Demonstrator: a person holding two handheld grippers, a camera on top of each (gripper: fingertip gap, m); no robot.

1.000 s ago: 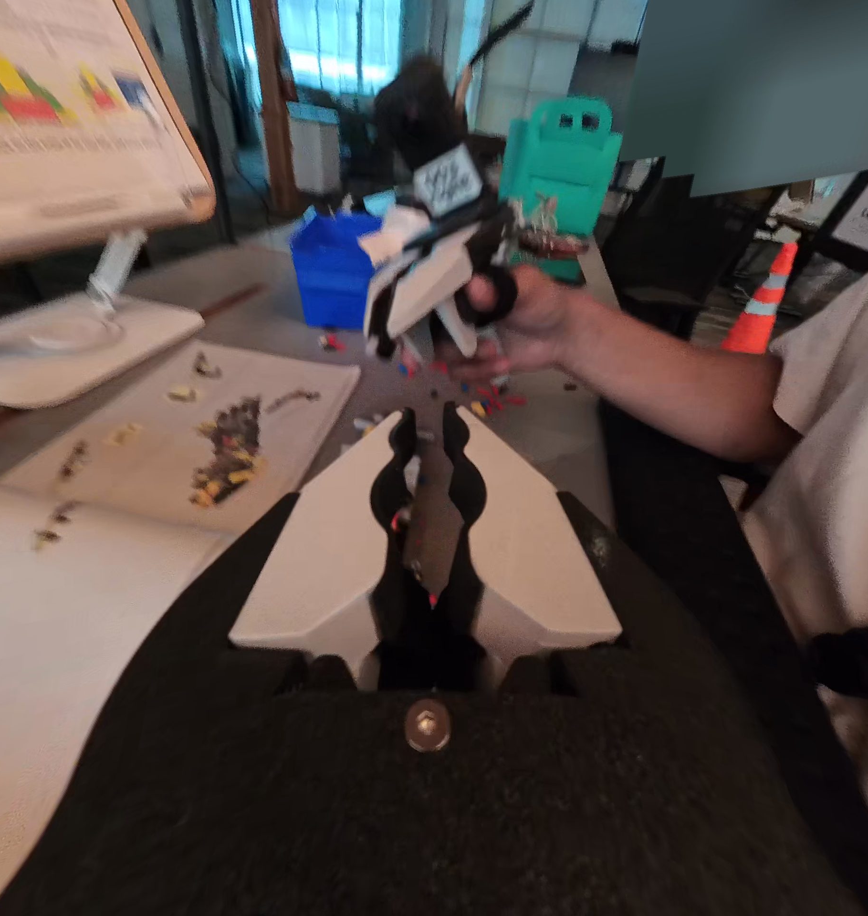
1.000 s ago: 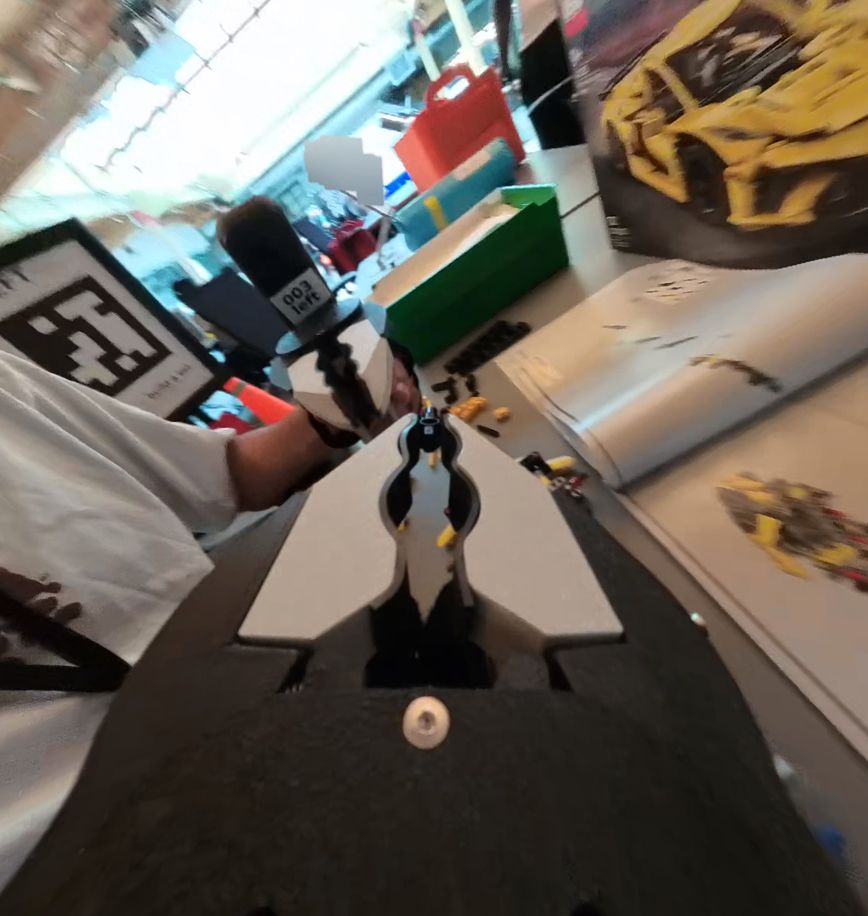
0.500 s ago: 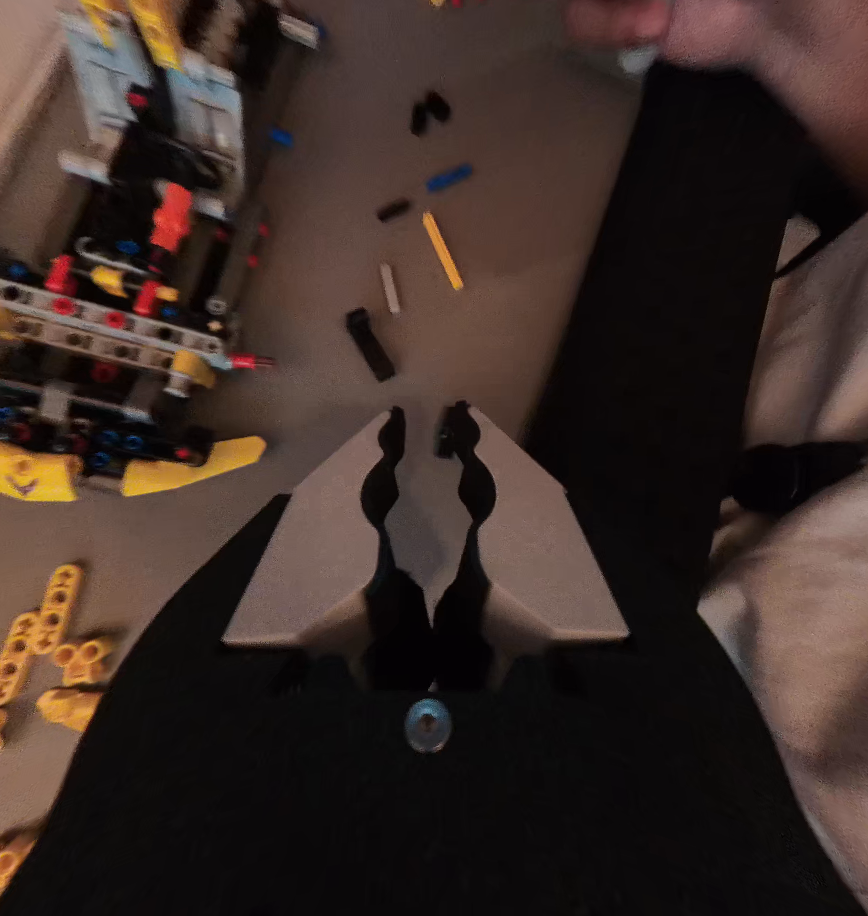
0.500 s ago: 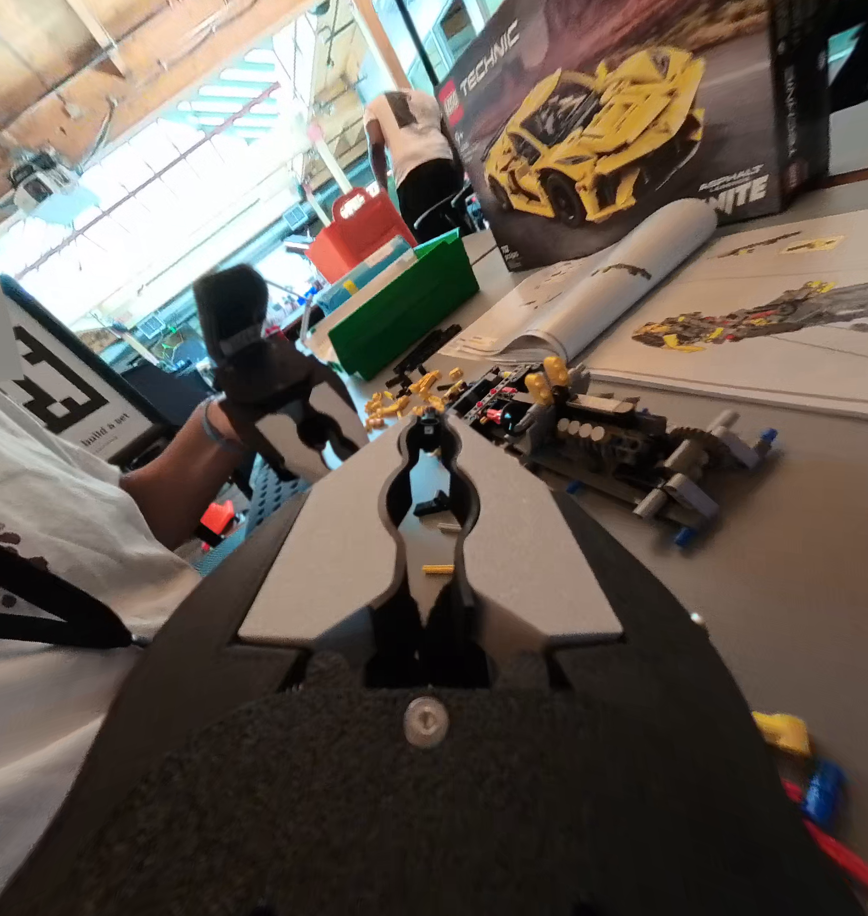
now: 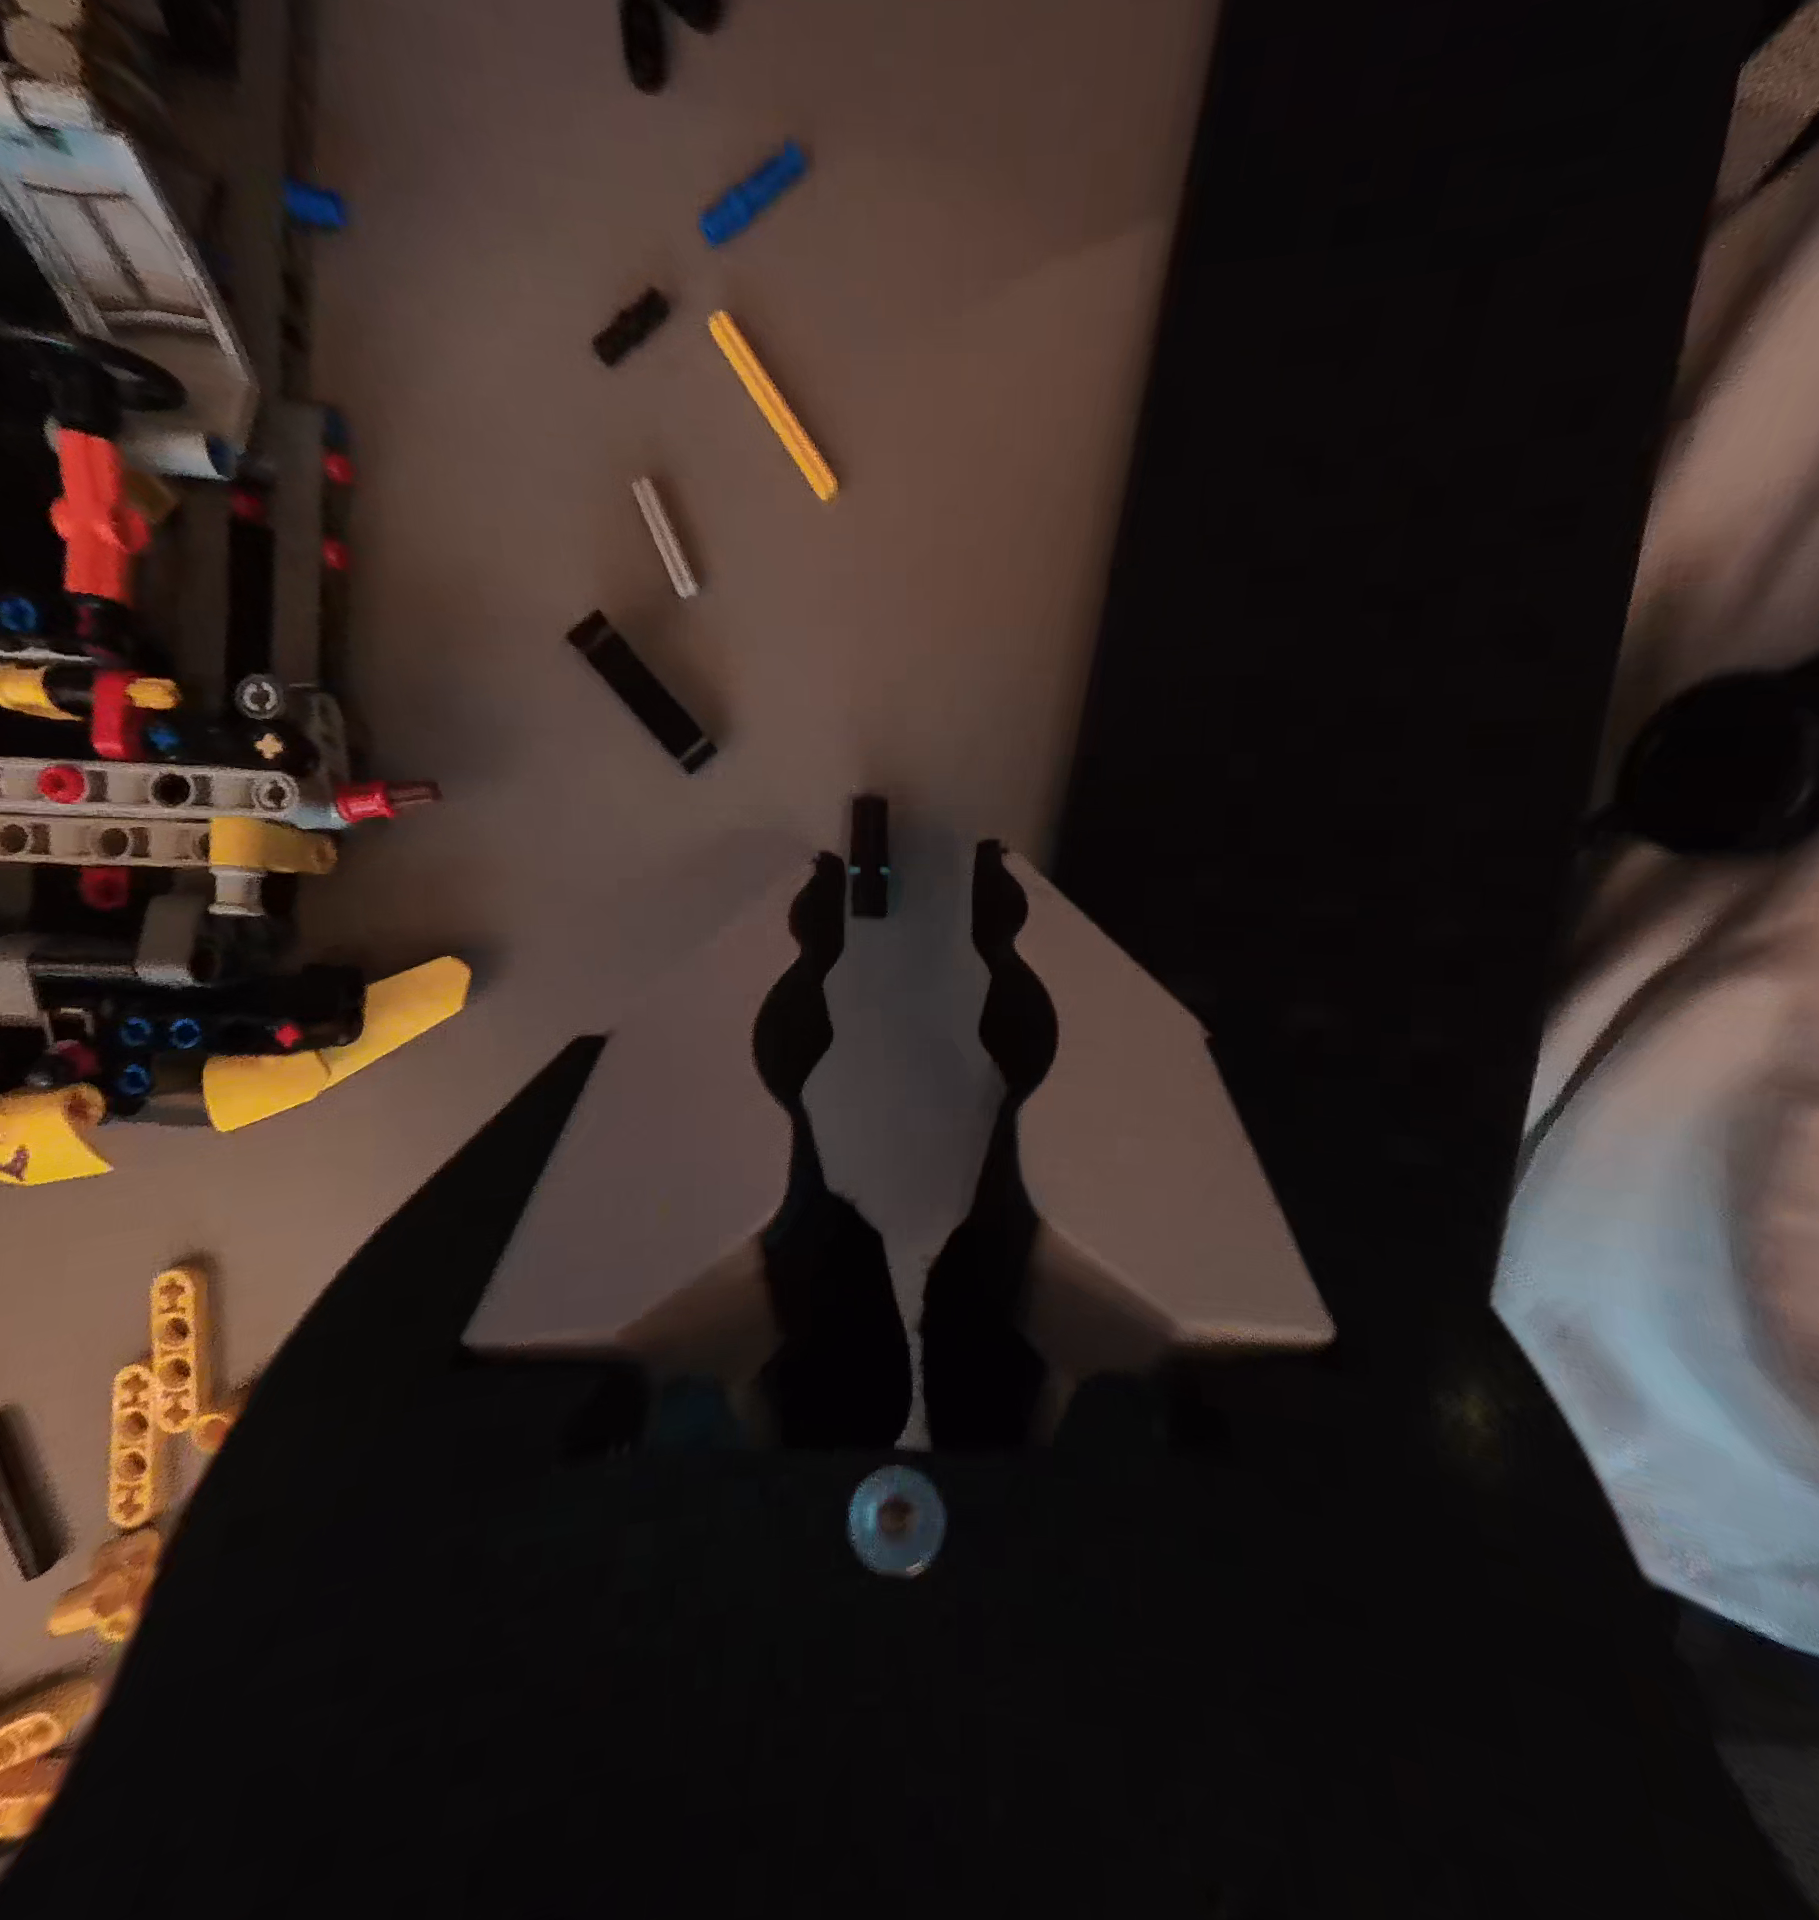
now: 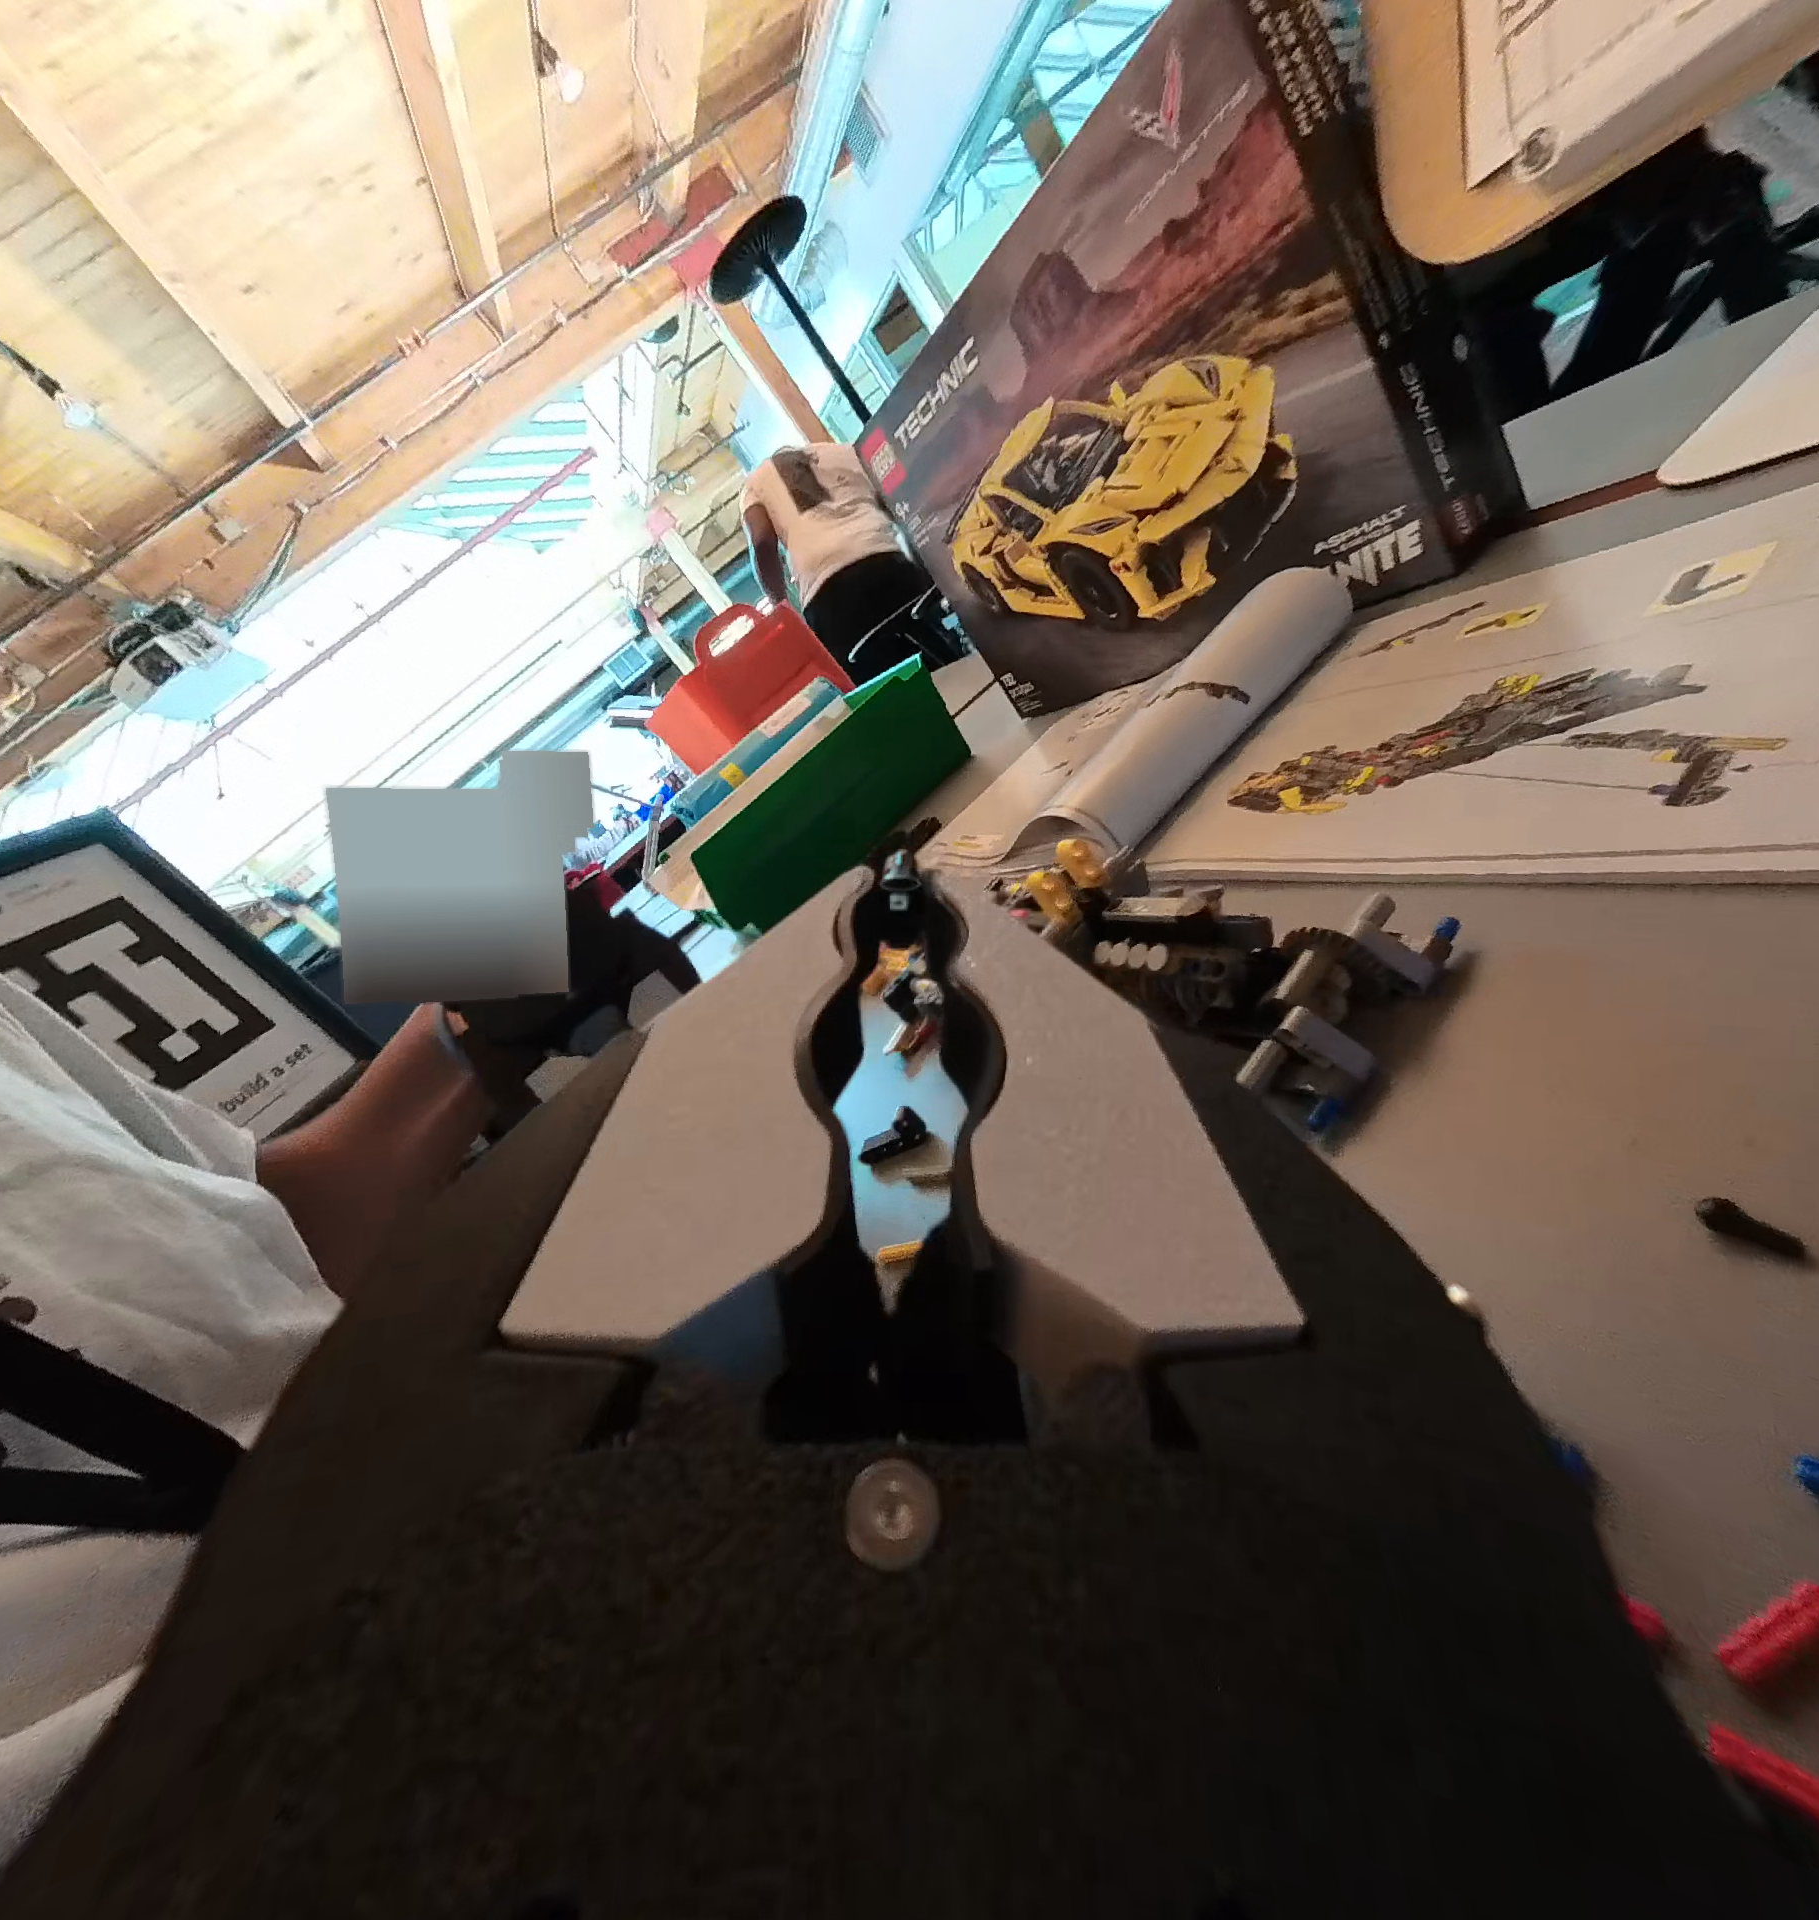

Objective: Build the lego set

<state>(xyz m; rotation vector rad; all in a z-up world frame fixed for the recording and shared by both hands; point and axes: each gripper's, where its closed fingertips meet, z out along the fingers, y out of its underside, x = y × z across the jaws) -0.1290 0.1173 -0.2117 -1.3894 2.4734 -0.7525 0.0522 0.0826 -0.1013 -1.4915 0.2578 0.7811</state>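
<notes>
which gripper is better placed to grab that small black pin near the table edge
Left. The left hand-held gripper points down at the table with its jaws apart, and the small black pin lies between its fingertips. The right hand-held gripper is already pinching a small dark piece.

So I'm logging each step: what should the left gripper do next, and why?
Probably ease down and close. The left gripper is open, with a small black pin lying between its fingertips, closer to the left one. The right gripper already pinches a small dark piece.
</notes>
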